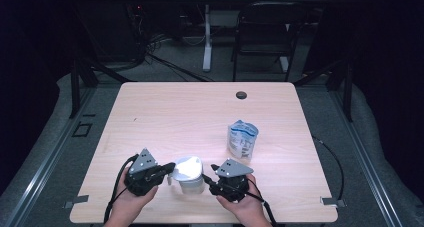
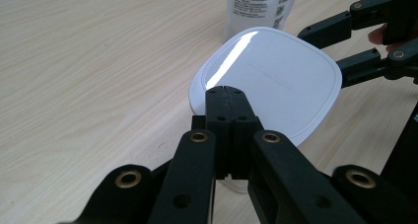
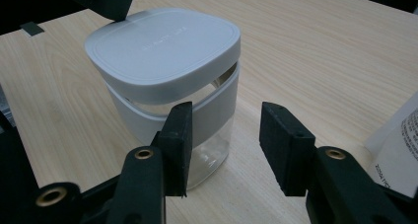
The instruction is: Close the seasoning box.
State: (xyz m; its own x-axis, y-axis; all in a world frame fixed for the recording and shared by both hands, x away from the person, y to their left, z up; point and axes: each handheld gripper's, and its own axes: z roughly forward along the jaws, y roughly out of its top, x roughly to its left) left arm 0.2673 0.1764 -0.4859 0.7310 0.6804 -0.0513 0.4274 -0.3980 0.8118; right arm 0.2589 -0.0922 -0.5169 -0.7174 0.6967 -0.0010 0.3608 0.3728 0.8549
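A clear jar [image 1: 191, 184] [image 3: 209, 135] with a grey band stands near the table's front edge. Its white square lid [image 1: 188, 167] [image 2: 276, 81] [image 3: 162, 46] sits on it askew, with a gap showing under one side. My left gripper [image 1: 172, 166] [image 2: 226, 92] is shut, its tips touching the lid's near edge from the left. My right gripper [image 1: 210, 174] [image 3: 226, 113] is open just right of the jar; its left jaw stands beside the jar's wall and bare table shows between the jaws. A white and blue pouch [image 1: 242, 139] [image 2: 256, 7] stands upright behind the jar.
The wooden table [image 1: 175, 117] has a round cable hole [image 1: 241, 95] at its back edge. A black chair [image 1: 265, 32] and cables stand beyond the table. The pouch's corner [image 3: 399, 150] lies close to my right gripper.
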